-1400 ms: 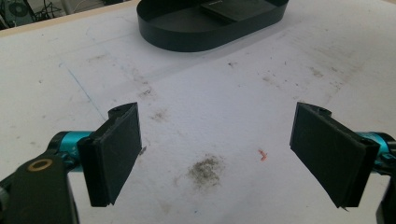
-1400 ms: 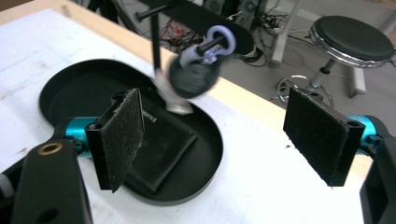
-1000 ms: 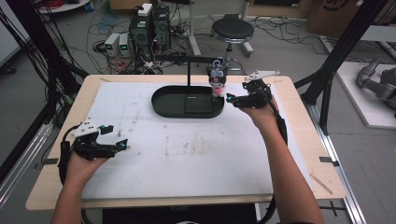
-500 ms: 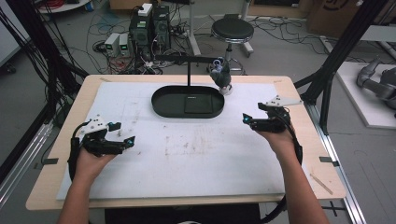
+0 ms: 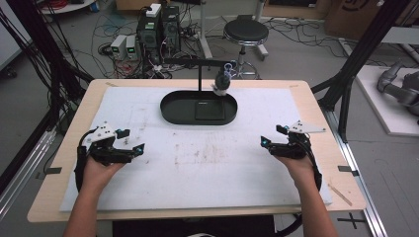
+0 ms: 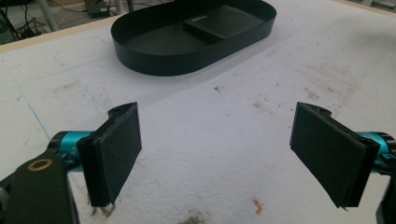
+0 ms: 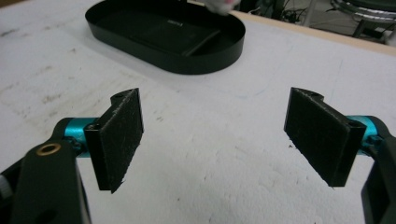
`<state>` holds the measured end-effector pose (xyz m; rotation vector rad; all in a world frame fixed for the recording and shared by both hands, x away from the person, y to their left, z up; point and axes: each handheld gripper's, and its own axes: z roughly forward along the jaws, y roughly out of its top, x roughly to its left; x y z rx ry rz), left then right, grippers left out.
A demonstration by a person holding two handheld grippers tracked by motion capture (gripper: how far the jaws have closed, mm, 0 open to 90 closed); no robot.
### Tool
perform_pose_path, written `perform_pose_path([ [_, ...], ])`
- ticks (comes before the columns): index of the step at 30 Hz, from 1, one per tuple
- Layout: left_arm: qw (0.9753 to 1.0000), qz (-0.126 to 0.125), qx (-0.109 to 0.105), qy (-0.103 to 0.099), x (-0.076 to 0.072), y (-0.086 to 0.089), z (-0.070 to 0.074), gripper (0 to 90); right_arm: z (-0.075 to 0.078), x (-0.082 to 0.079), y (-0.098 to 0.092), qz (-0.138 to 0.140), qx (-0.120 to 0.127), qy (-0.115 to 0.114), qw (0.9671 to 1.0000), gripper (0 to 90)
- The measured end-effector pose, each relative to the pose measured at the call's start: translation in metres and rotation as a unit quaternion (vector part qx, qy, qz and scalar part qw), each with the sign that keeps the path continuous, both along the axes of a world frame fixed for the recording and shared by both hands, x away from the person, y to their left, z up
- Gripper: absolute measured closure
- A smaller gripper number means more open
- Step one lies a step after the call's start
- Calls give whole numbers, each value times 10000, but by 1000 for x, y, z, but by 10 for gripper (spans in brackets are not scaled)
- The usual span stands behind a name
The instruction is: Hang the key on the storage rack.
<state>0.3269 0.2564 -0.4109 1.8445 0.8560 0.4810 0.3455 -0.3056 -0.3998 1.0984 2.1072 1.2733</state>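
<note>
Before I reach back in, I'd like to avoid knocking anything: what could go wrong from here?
1. The small grey and pink object hangs from the thin black stand arm over the black oval tray; a reaching gripper might bump it loose.
2. The tray sits loose on the stained white foam mat, so a nudge could slide it.
3. The right gripper and left gripper have jaws wide open, which could catch the tray rim.

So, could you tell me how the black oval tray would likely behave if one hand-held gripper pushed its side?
The black oval tray looks thin-walled and light, so it would probably slide across the white mat. Its tall stand post may make it twist or tip slightly.
</note>
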Motion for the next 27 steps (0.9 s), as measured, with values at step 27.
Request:
perform_pose_path([
  [27,9999,-164,-12,-24,1,-12,1,166,-11,-1,-5,-108,0,-13,9999,198],
])
